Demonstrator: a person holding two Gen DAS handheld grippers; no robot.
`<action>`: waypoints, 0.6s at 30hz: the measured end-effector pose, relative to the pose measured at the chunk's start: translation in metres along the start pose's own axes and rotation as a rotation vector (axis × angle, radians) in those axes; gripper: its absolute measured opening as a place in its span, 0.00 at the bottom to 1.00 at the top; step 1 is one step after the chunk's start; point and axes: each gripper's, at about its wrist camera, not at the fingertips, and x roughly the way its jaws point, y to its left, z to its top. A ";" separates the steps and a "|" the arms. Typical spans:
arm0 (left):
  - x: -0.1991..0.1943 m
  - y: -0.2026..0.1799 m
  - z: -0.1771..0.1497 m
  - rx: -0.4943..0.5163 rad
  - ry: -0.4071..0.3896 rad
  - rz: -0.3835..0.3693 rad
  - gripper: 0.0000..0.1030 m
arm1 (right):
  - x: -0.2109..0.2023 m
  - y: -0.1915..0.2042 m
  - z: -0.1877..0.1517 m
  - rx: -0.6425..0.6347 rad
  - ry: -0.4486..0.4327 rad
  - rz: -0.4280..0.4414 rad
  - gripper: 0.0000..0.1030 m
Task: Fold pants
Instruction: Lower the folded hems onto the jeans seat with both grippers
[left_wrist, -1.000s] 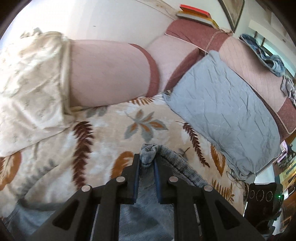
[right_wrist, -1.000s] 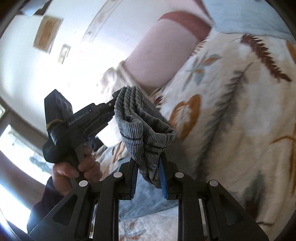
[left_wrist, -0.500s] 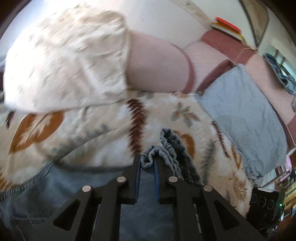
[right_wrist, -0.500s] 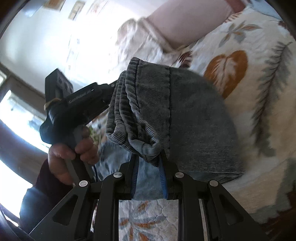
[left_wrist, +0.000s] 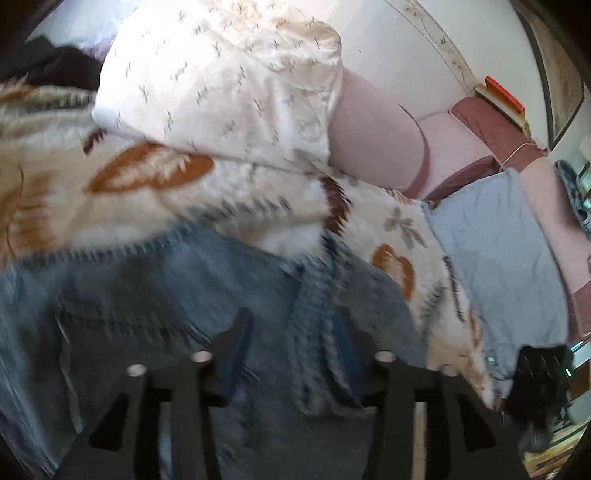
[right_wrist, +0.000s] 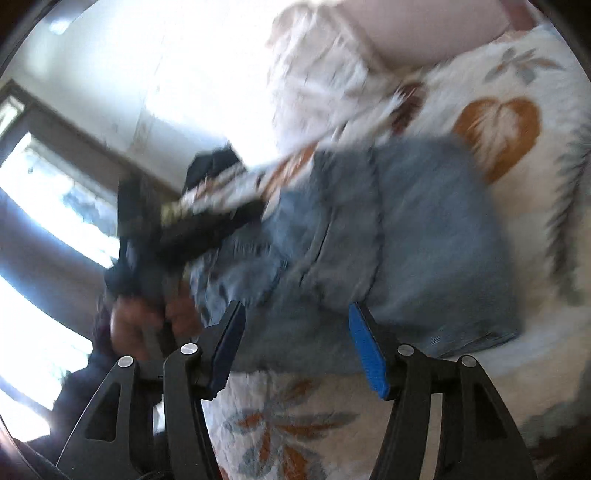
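The blue denim pants (left_wrist: 177, 291) lie folded over on the leaf-print blanket (left_wrist: 155, 192). In the left wrist view my left gripper (left_wrist: 291, 332) is open just above them, and the ribbed cuff (left_wrist: 317, 321) lies loose between its jaws. In the right wrist view the pants (right_wrist: 406, 236) lie in a folded stack ahead of my right gripper (right_wrist: 295, 339), which is open and empty just above their near edge. My left gripper (right_wrist: 199, 225) shows there at the left, held in a hand. Both views are blurred.
A cream patterned pillow (left_wrist: 229, 81) and a pink bolster (left_wrist: 373, 136) lie at the head of the bed. A grey-blue cushion (left_wrist: 495, 251) is on the right. A window (right_wrist: 55, 206) is at the left of the right wrist view.
Both grippers carried the cuff end over onto the rest of the pants, then opened and let it go. The cloth now lies flat on the bed.
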 end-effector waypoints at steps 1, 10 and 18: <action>0.001 -0.004 -0.006 -0.013 0.004 -0.012 0.60 | -0.007 -0.005 0.004 0.020 -0.029 -0.009 0.58; 0.034 -0.023 -0.046 -0.152 0.096 -0.016 0.70 | -0.035 -0.043 0.020 0.200 -0.106 -0.033 0.59; 0.031 -0.031 -0.052 -0.153 0.059 0.007 0.50 | -0.043 -0.042 0.020 0.199 -0.121 -0.028 0.60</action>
